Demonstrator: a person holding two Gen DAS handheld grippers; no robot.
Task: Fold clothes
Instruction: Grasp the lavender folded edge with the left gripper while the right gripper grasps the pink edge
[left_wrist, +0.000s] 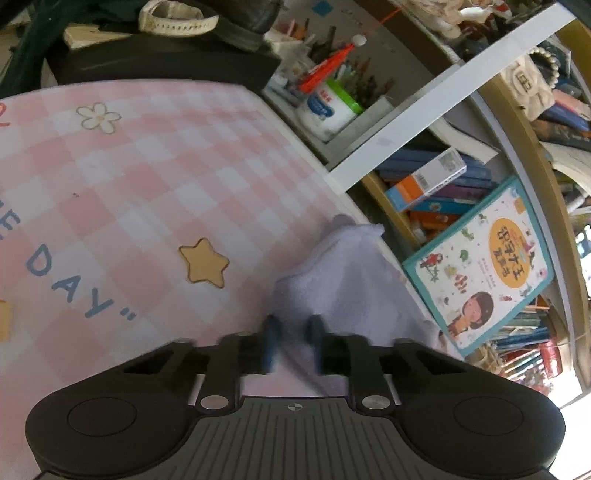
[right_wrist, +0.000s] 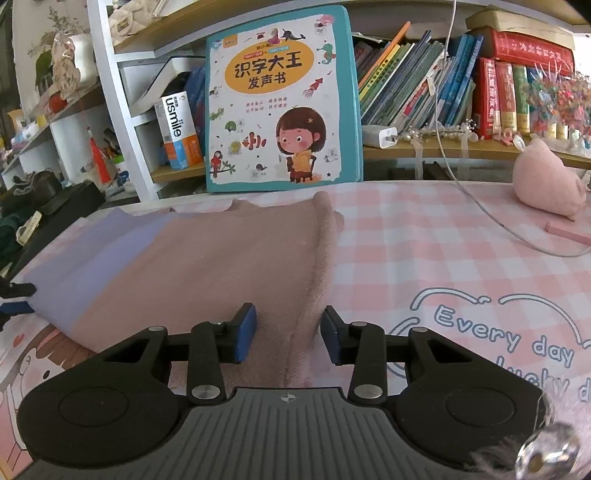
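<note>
A soft cloth, lavender on one side and dusty pink on the other (right_wrist: 221, 266), lies spread on the pink checked tablecloth (right_wrist: 424, 251). In the left wrist view its lavender corner (left_wrist: 343, 280) reaches the table's far edge. My left gripper (left_wrist: 292, 332) is shut on that lavender edge; its tips (right_wrist: 16, 297) also show at the far left of the right wrist view. My right gripper (right_wrist: 288, 330) hangs low over the pink side. Its blue pads stand apart with the raised hem between them, and no pad presses on it.
A teal children's book (right_wrist: 280, 96) leans against the bookshelf behind the table. A pink plush (right_wrist: 546, 184), a white cable (right_wrist: 480, 206) and a pink stick (right_wrist: 569, 232) lie at the right. A black case (left_wrist: 166, 62) stands at the table's far end.
</note>
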